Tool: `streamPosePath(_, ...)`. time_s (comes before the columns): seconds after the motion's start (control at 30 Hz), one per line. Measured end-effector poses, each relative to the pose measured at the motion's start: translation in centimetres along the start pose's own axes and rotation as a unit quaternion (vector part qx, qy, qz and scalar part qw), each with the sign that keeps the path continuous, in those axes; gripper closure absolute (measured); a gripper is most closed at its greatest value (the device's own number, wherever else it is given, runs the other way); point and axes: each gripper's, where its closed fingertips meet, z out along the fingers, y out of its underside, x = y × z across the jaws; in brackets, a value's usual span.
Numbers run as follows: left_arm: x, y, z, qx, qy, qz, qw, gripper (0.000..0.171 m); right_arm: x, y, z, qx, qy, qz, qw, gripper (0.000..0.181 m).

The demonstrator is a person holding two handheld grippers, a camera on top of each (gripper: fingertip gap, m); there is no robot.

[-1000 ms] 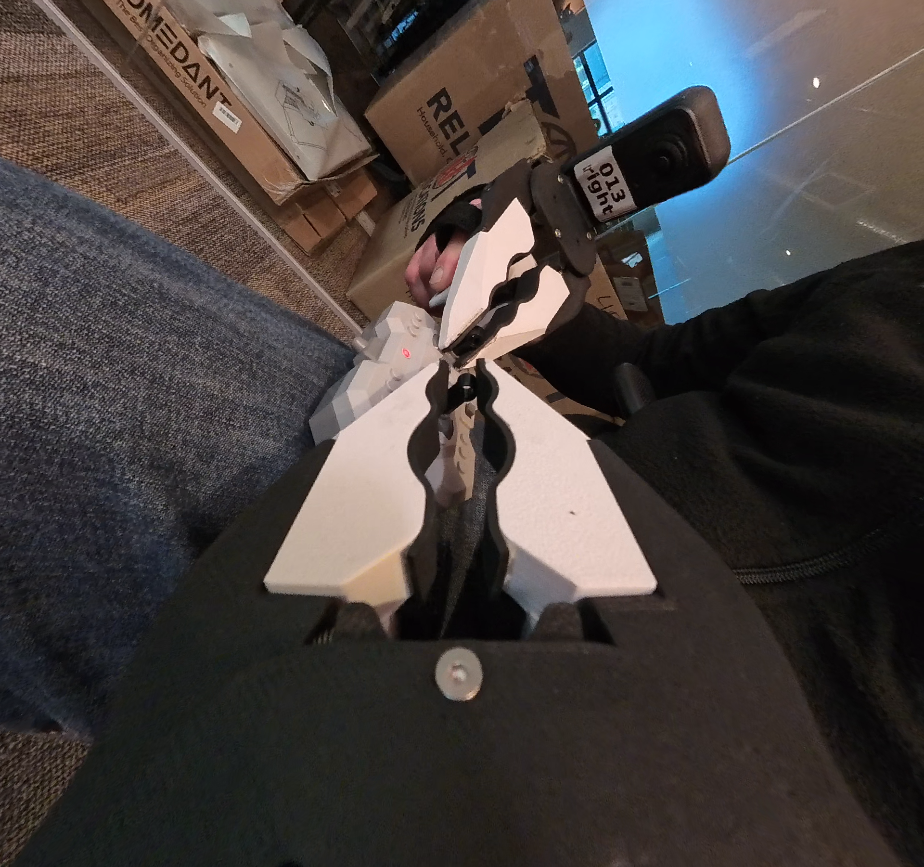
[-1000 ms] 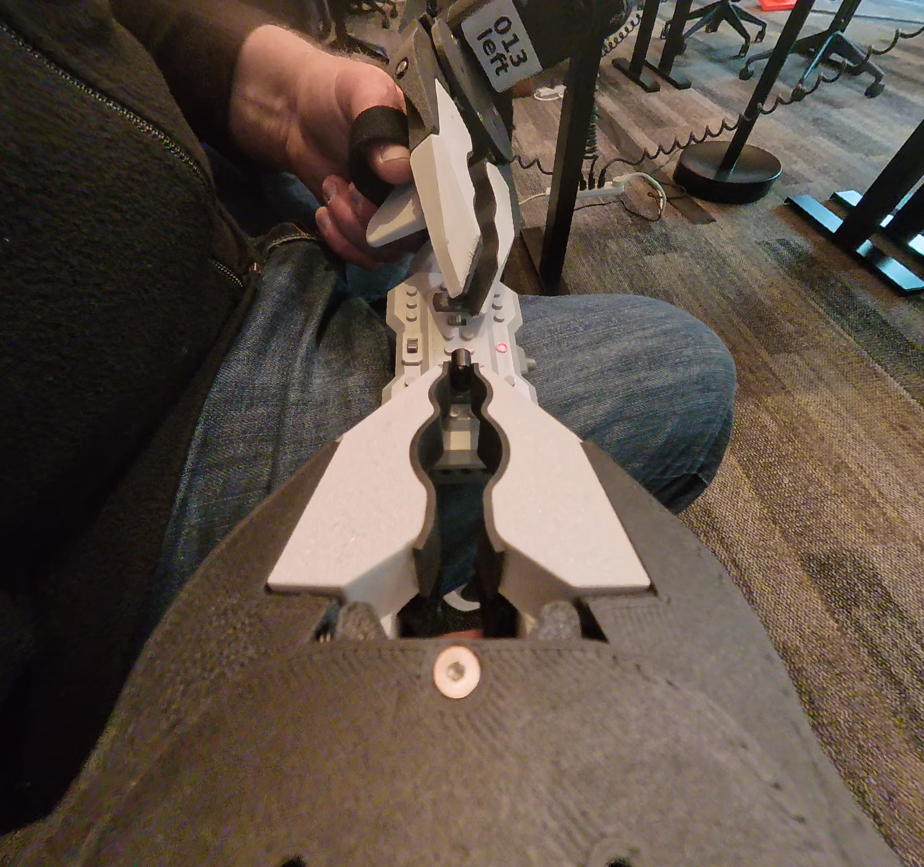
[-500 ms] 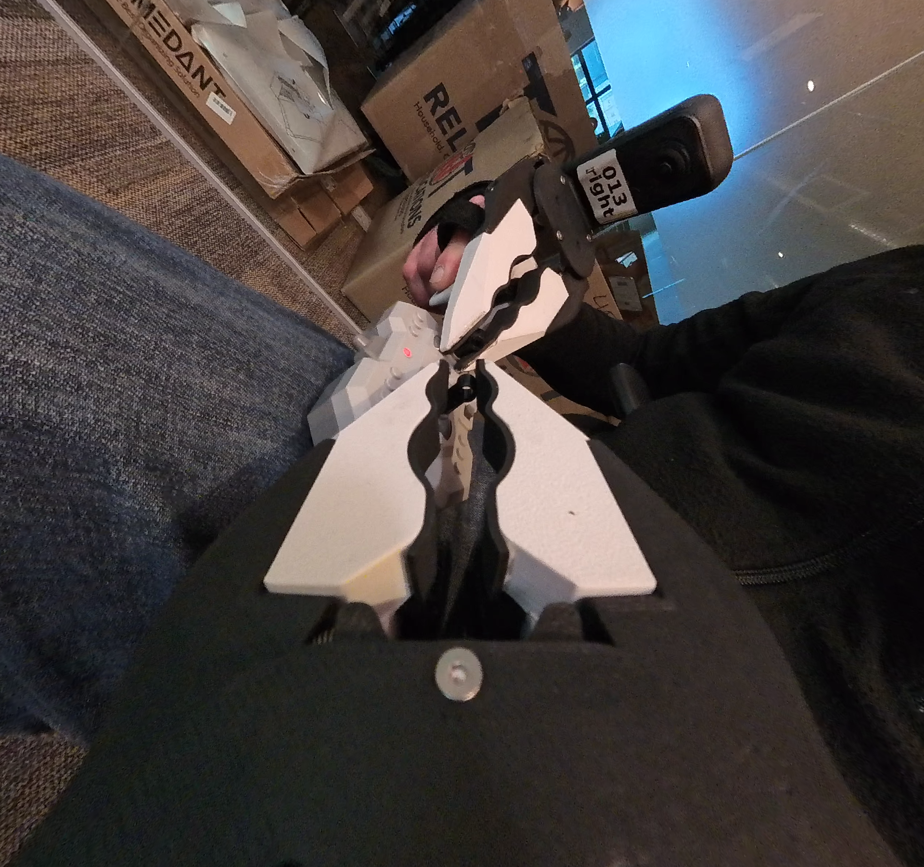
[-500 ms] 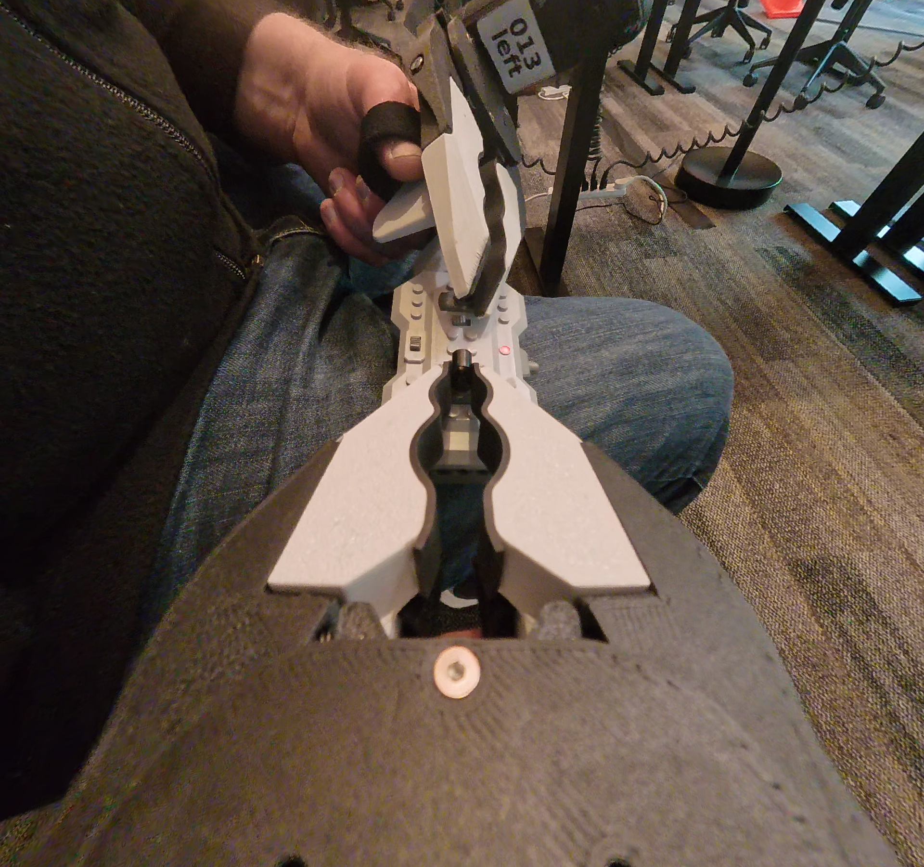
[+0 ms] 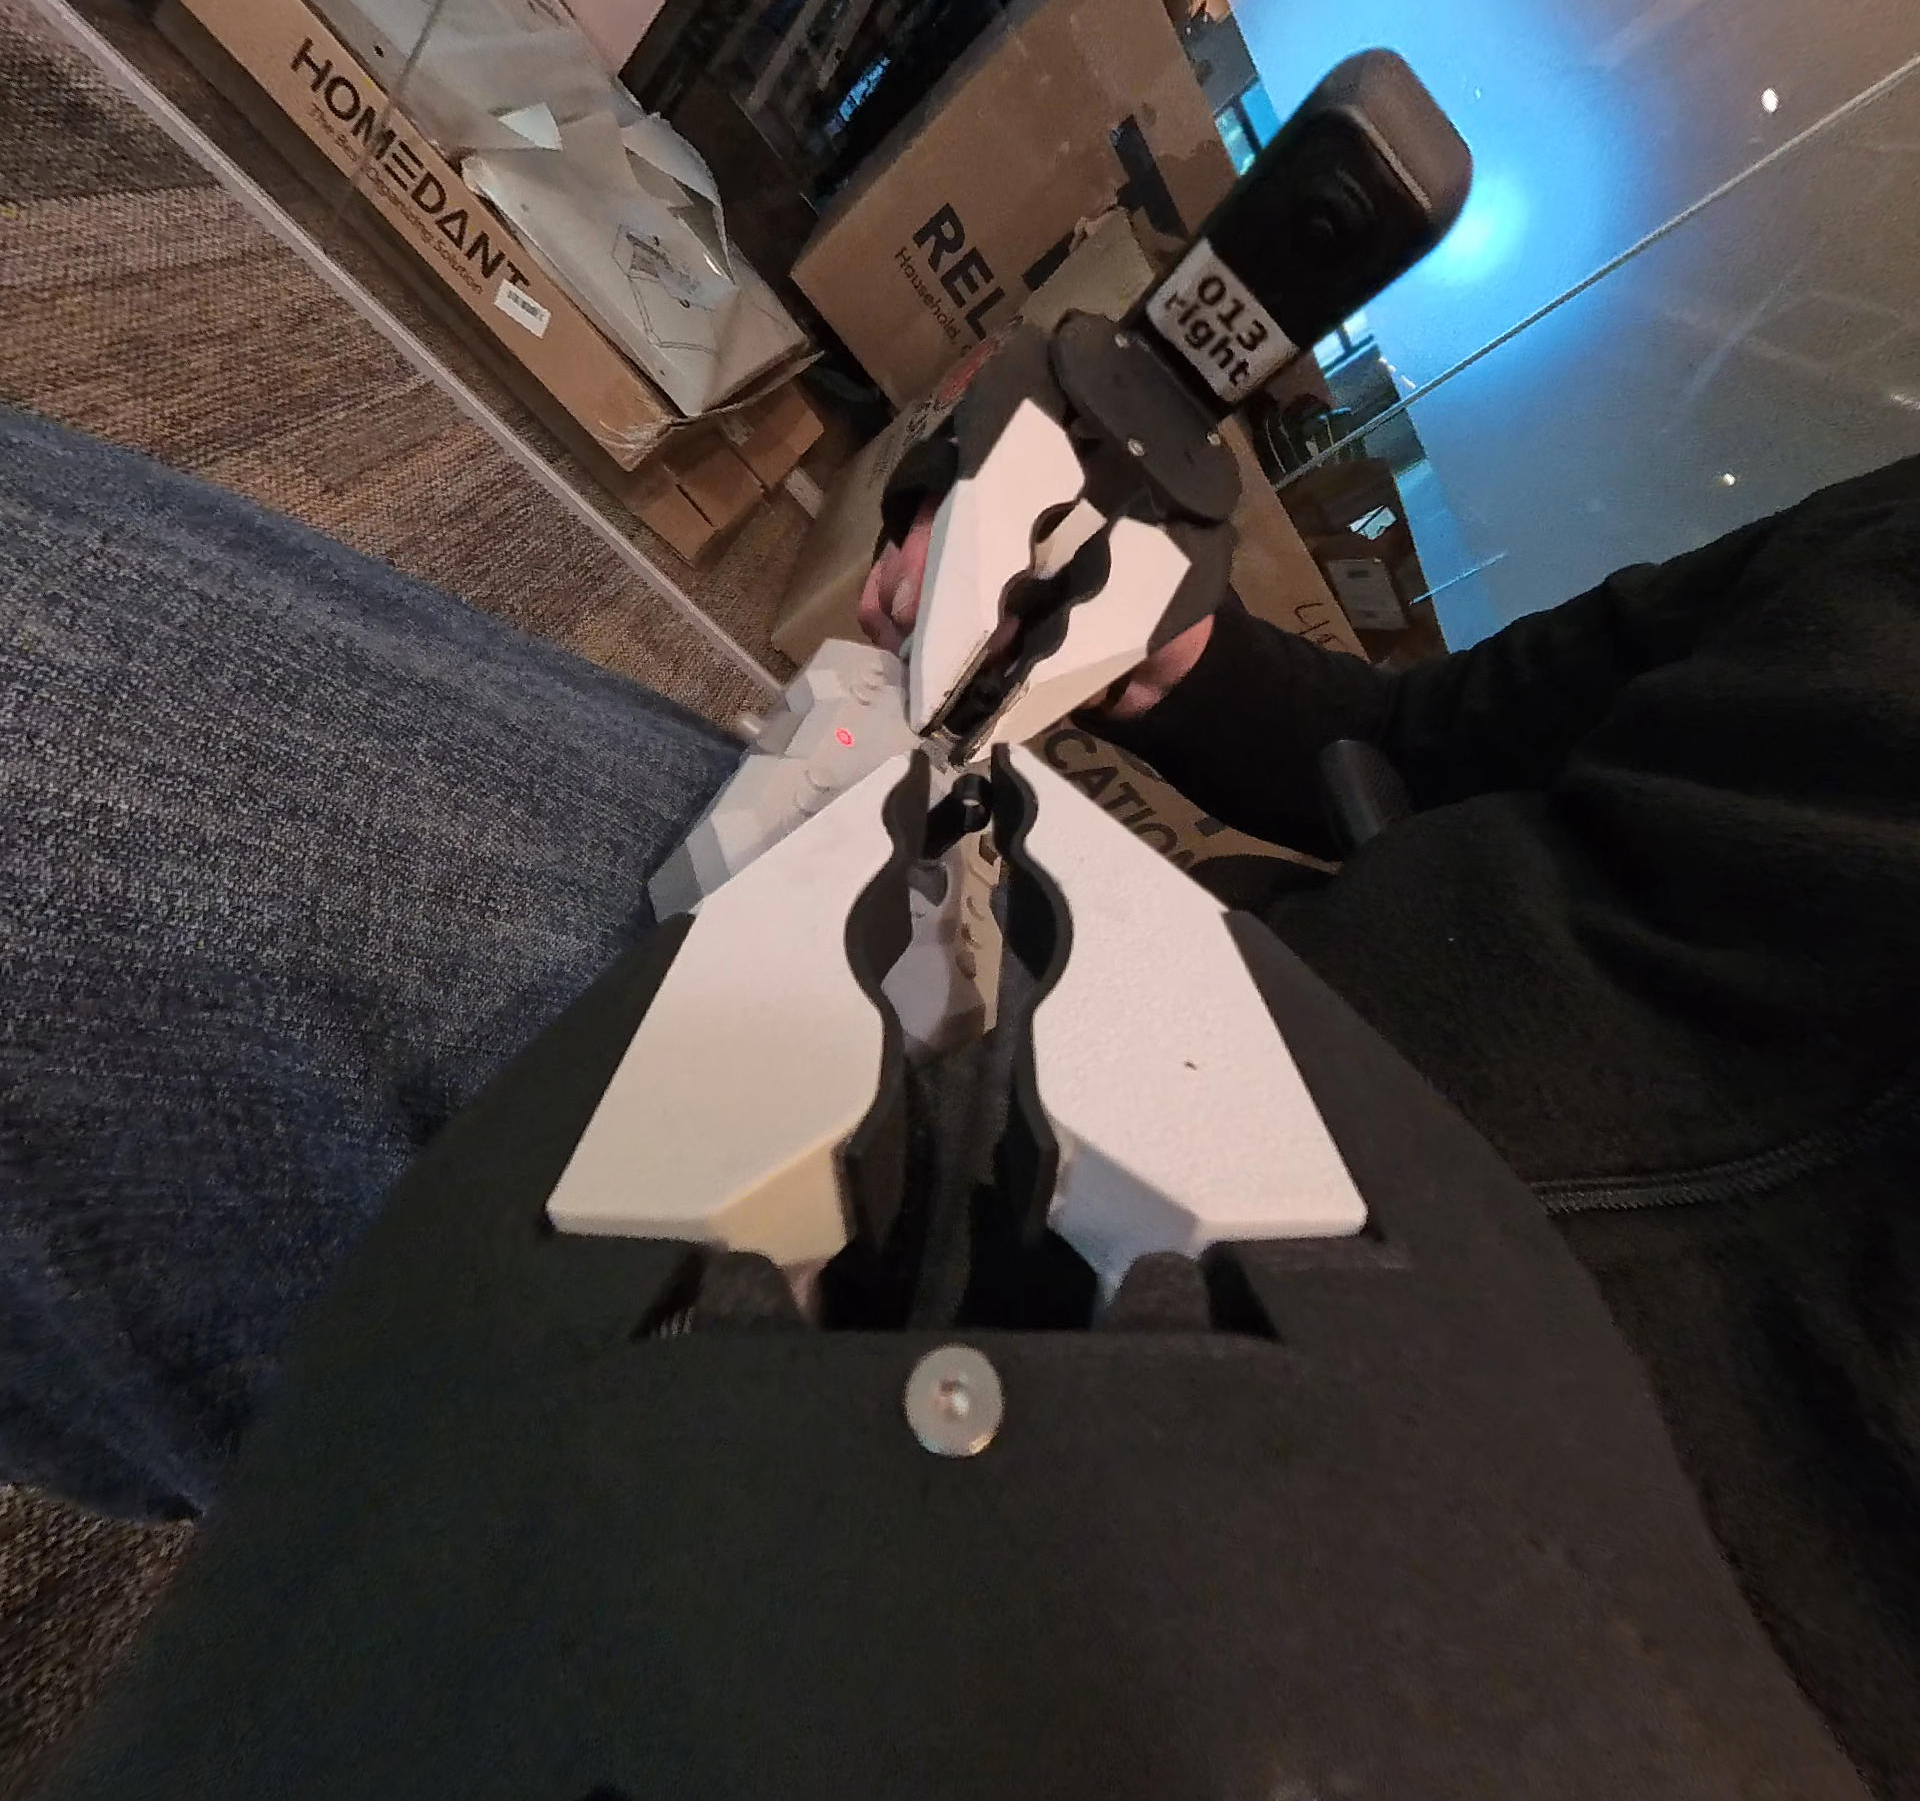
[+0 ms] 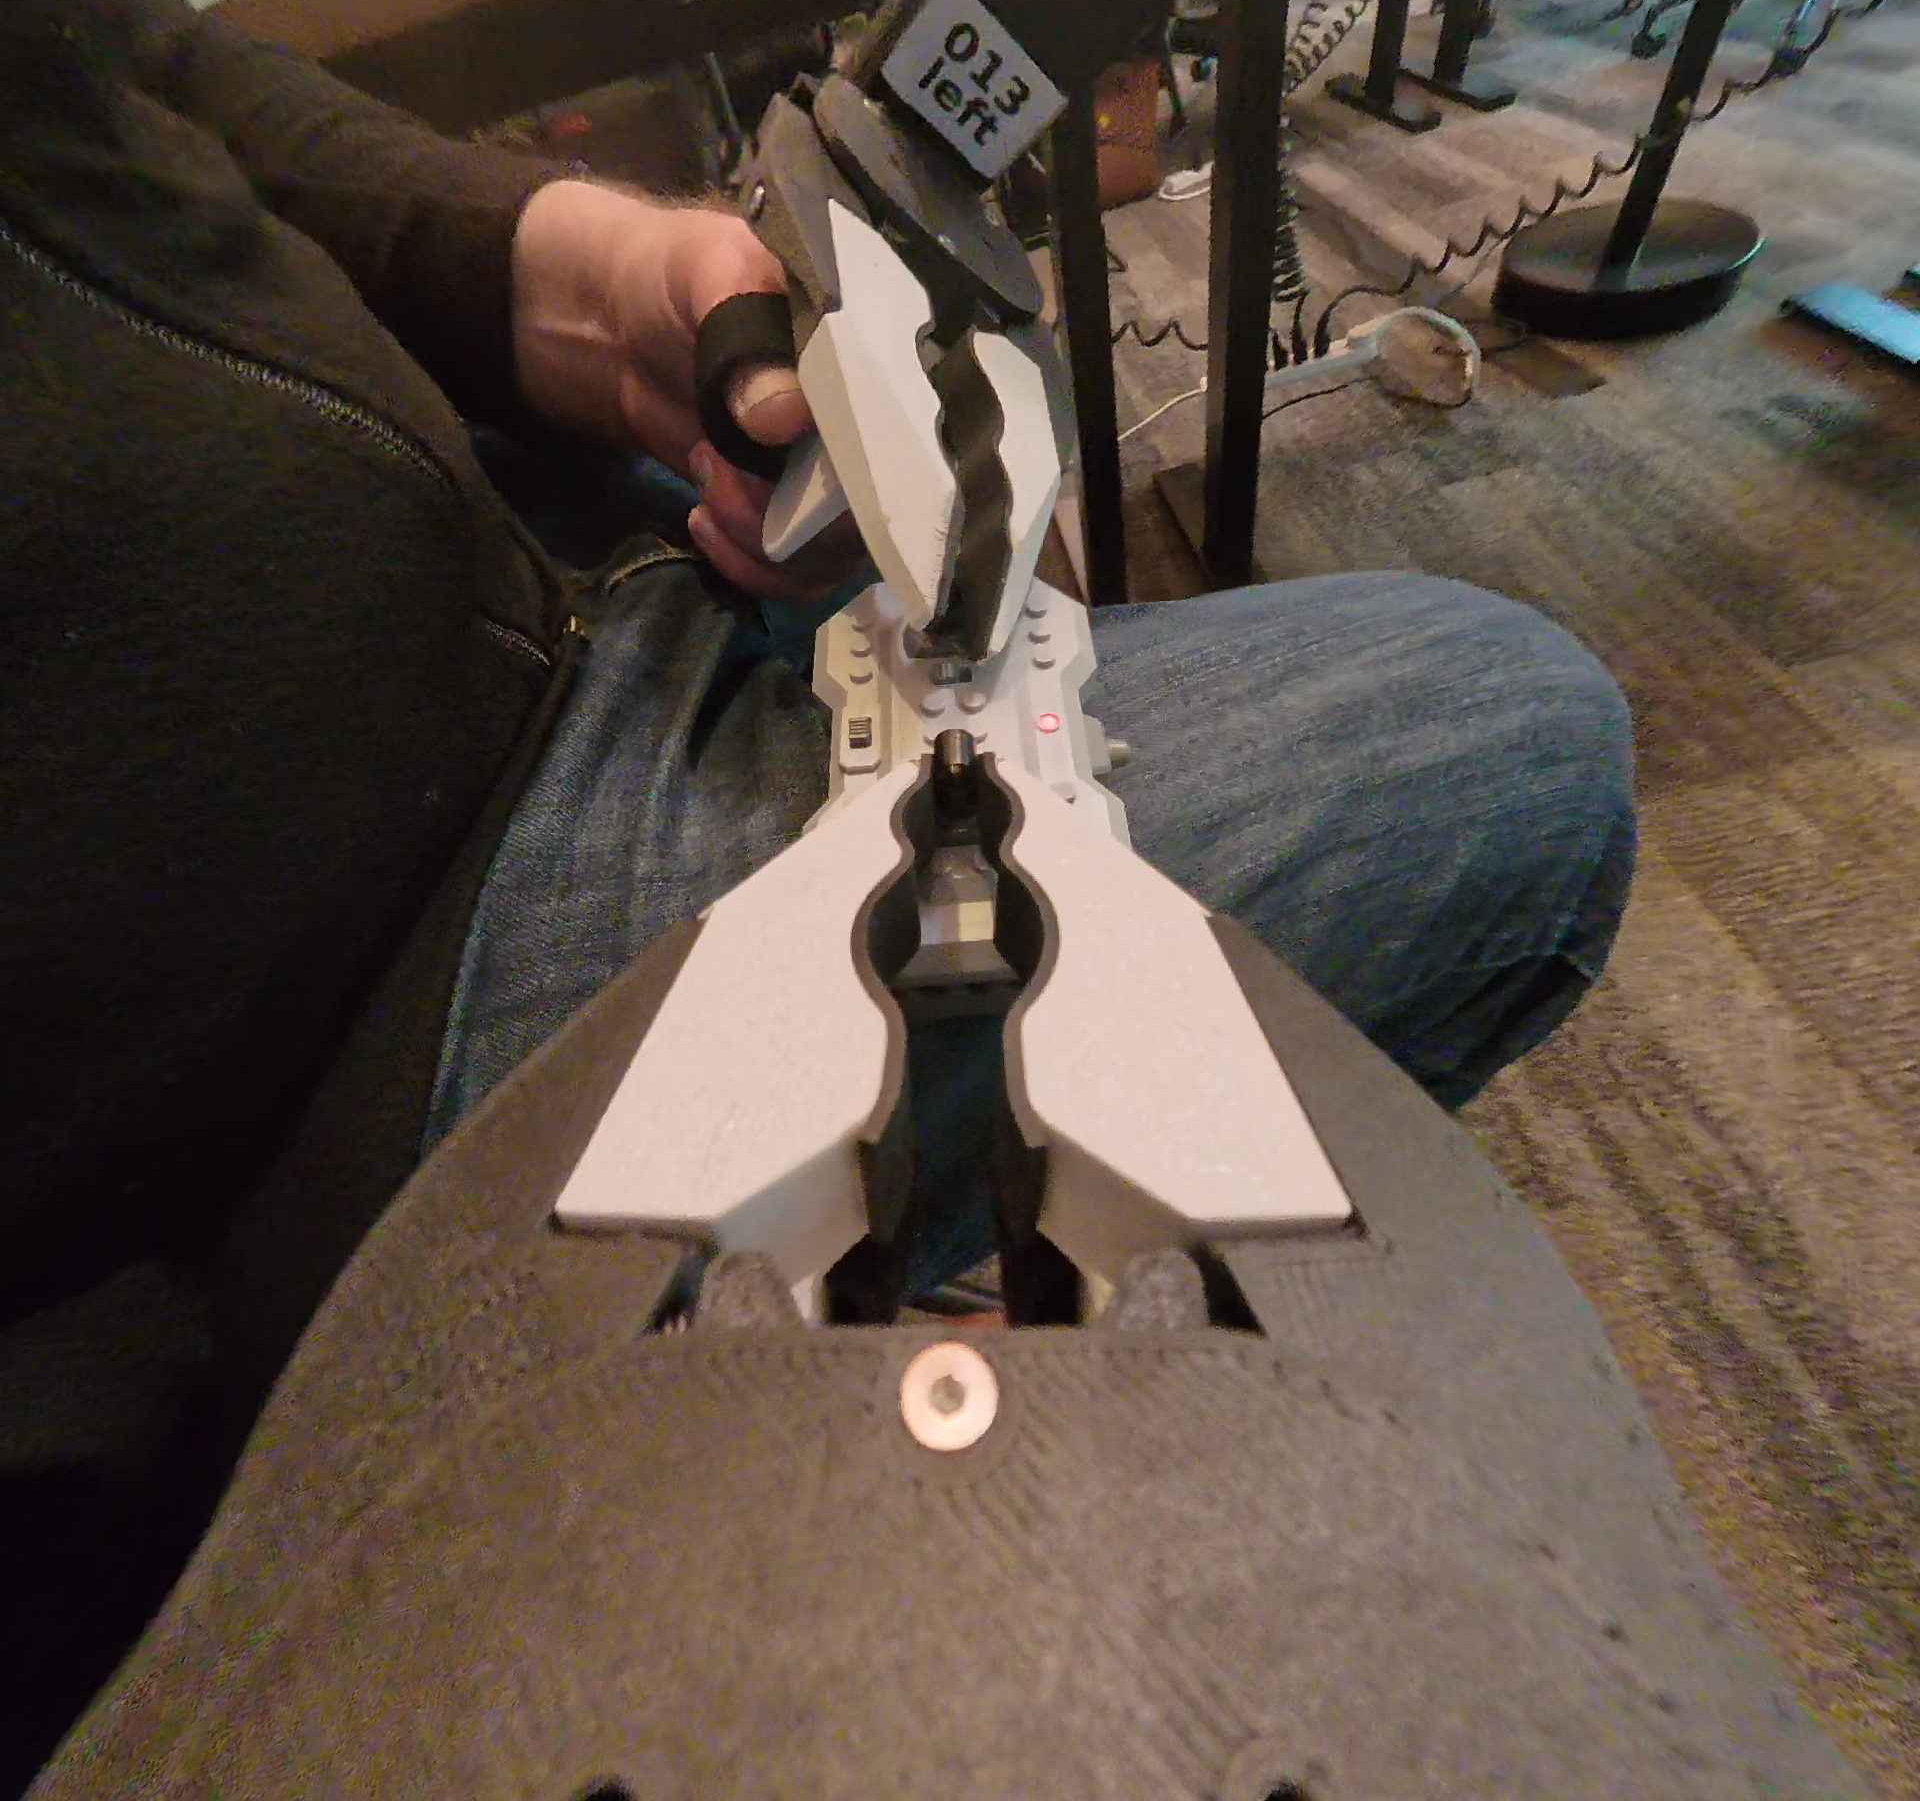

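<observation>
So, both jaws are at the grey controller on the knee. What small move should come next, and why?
Probably tilt the black lever a little with the right gripper, slowly. Its jaws look closed on it, the left gripper pinches the other lever, and the red light is lit. The grey controller only rests on the knee, so it may slide.

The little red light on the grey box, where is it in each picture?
Left wrist view: the red light glows left of centre, beside the left gripper fingers.
Right wrist view: it glows just right of the right gripper fingers.
Shared landmark: the grey box on the jeans.
</observation>
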Motion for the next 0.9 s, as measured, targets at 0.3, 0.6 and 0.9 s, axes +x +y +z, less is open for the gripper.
streamPosePath(0.3, -0.60, -0.48, -0.13, 0.020, 0.007, -0.069, 0.997, 0.163, 0.53, 0.08, 0.05, -0.004, -0.042, 0.103, 0.994, 0.176)
streamPosePath(0.6, -0.75, -0.50, -0.11, 0.023, 0.003, -0.102, 0.995, 0.162, 0.64, 0.17, 0.04, -0.006, -0.050, 0.126, 0.991, 0.176)
streamPosePath(0.9, -0.75, -0.52, -0.06, 0.022, 0.004, -0.101, 0.995, 0.162, 0.69, 0.23, -0.04, -0.003, -0.051, 0.127, 0.991, 0.175)
